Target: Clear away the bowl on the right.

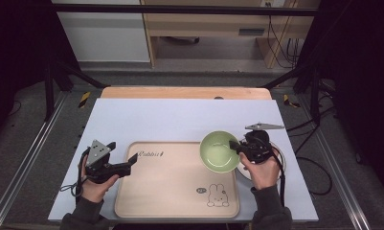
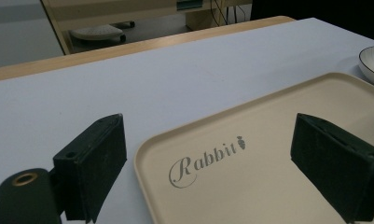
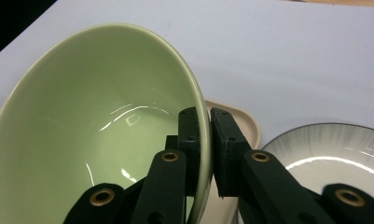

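Observation:
A pale green bowl (image 1: 219,151) hangs over the right end of the beige tray (image 1: 170,191), tilted, with my right gripper (image 1: 238,147) shut on its right rim. In the right gripper view the two jaws pinch the bowl's rim (image 3: 201,126), one inside the bowl (image 3: 96,121) and one outside. My left gripper (image 1: 130,162) stands open at the tray's left edge; in the left gripper view its jaws straddle the tray's corner (image 2: 250,158) near the word "Rabbit", with nothing between them.
A white plate with a dark rim (image 3: 334,154) lies on the table just right of the tray, under my right hand (image 1: 264,175). The tray carries a rabbit drawing (image 1: 217,195) at its near right. A pale sheet (image 1: 180,120) covers the table.

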`<state>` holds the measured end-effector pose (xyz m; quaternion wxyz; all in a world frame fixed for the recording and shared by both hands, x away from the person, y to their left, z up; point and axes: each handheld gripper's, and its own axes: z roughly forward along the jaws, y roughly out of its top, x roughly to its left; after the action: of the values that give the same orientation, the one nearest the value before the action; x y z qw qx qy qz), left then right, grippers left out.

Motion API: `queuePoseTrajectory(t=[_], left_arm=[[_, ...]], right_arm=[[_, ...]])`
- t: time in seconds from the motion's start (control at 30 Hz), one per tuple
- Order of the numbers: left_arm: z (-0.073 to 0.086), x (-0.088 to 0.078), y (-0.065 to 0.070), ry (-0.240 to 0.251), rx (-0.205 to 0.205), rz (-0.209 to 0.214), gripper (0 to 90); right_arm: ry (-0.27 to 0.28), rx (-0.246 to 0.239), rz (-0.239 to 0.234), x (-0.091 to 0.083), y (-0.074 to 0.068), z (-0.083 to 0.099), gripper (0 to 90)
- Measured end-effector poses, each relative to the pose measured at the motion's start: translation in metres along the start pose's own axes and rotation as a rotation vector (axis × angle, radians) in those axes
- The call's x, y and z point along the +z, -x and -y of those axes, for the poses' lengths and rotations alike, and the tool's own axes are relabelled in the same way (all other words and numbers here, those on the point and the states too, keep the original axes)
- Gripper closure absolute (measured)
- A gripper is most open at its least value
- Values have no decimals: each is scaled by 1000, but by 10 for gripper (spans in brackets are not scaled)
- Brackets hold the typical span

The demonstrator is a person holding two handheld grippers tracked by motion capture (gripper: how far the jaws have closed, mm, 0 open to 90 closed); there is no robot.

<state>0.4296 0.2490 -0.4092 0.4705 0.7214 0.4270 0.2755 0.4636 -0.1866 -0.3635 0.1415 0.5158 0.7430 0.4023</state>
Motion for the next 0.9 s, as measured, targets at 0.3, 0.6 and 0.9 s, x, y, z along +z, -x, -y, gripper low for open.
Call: queuePoseTrajectory(t=[0.3,0.6,0.9], left_arm=[[0,0,0,-2,-1,2,101],[0,-1,0,3,-1,2,101],[-1,-1,0,6,-4,2,101]], right_arm=[[1,-23,-39,14,-16,-11,835],[-7,-39,-74,34,-34,-19,835],[-16,-46,-79,43,-40,-20,835]])
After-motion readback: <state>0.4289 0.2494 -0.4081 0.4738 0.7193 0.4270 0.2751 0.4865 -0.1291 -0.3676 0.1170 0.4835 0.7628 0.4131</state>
